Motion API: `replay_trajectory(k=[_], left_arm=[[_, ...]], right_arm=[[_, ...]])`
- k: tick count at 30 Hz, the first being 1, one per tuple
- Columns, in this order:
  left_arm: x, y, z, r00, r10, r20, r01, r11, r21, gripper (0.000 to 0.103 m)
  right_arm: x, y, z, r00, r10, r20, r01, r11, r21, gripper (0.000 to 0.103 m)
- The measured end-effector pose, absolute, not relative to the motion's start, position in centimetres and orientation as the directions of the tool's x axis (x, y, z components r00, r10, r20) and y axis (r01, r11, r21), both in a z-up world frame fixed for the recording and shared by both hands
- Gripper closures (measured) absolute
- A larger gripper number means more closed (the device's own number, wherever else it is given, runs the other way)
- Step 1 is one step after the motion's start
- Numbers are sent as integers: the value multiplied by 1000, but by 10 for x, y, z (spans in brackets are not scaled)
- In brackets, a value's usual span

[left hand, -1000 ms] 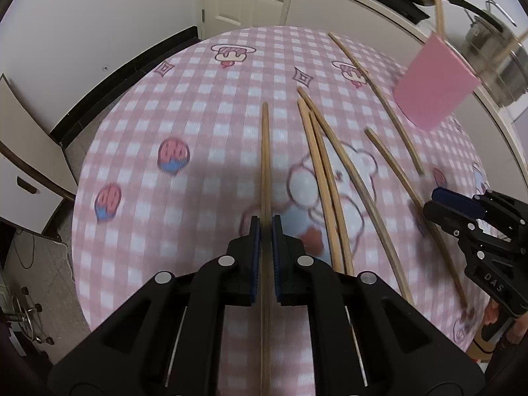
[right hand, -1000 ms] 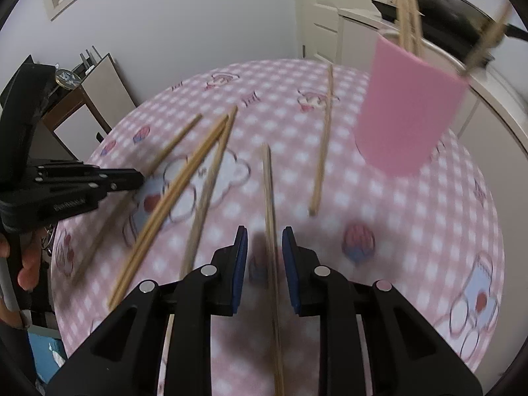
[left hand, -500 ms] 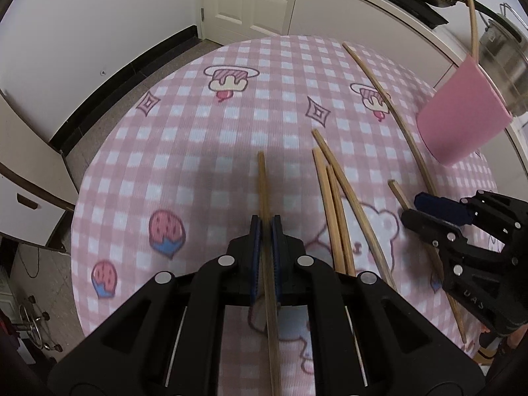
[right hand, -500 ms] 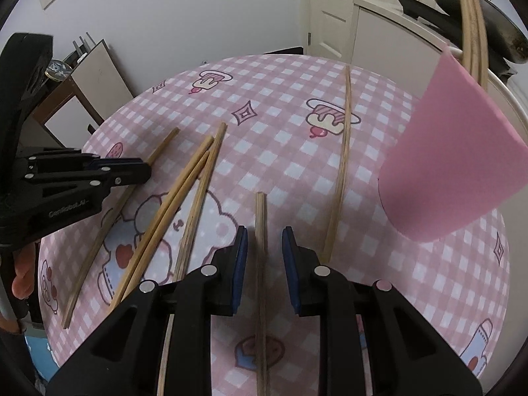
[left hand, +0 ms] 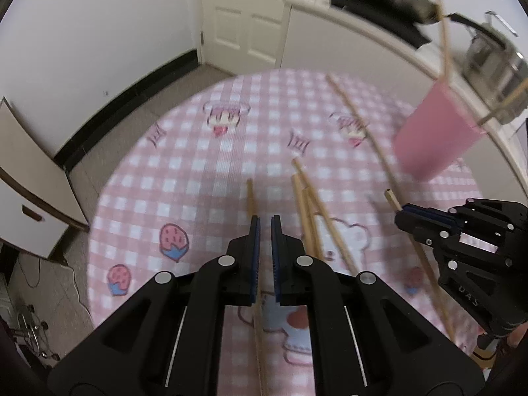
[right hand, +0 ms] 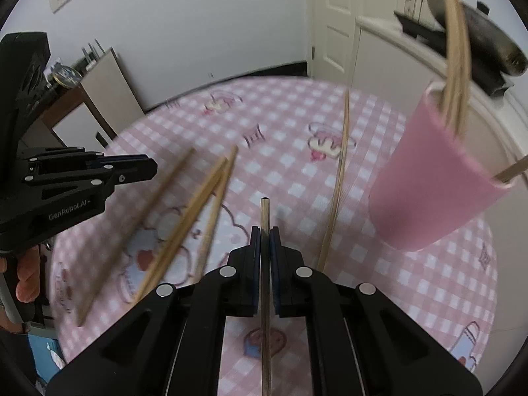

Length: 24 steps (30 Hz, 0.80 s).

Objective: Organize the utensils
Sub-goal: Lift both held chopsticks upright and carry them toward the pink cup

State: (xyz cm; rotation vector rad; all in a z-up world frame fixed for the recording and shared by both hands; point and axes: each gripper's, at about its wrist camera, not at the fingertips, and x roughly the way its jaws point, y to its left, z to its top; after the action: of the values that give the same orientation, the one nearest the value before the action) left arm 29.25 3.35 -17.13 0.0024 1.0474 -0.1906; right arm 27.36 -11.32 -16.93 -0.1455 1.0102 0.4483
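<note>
Several wooden chopsticks lie on the pink checked tablecloth [left hand: 198,171]. My right gripper [right hand: 265,231] is shut on one chopstick [right hand: 265,211] and holds it off the table; its tip points at the pink cup [right hand: 432,178], which holds a few chopsticks. In the left wrist view the right gripper [left hand: 401,219] shows at the right with the held chopstick [left hand: 392,198], near the pink cup [left hand: 432,138]. My left gripper [left hand: 265,227] has a narrow gap between its pads above a chopstick [left hand: 250,198] lying on the cloth. A bundle of chopsticks [left hand: 310,211] lies just right of it.
A long chopstick [right hand: 341,165] lies left of the cup. A counter [left hand: 379,46] with a pan and a pot stands behind the table. A white door [left hand: 244,13] is at the back. A cabinet [left hand: 29,198] stands left of the table.
My right gripper closed on the chopstick and lifted it. My left gripper let its chopstick go, opened slightly and drew back and up. The cup looks farther off.
</note>
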Motion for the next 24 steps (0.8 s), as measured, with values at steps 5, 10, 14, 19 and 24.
replay_trajectory(k=[5, 10, 14, 19, 24], left_arm=[[265, 26, -119, 576, -181, -797, 181, 979, -91, 96], [244, 20, -93, 608, -172, -775, 200, 978, -60, 96], [245, 25, -107, 559, -168, -812, 176, 981, -81, 95], [246, 31, -128, 516, -133, -847, 148, 987, -64, 47], [255, 39, -145, 516, -104, -850, 120, 992, -48, 36]], right_arm=[[253, -117, -126, 515, 333, -790, -444, 892, 87, 99], [230, -119, -94, 545, 356, -759, -460, 884, 84, 99], [224, -117, -96, 528, 353, -772, -464, 882, 87, 98], [227, -116, -115, 489, 351, -799, -457, 883, 108, 99], [236, -115, -130, 463, 349, -815, -451, 884, 122, 98]])
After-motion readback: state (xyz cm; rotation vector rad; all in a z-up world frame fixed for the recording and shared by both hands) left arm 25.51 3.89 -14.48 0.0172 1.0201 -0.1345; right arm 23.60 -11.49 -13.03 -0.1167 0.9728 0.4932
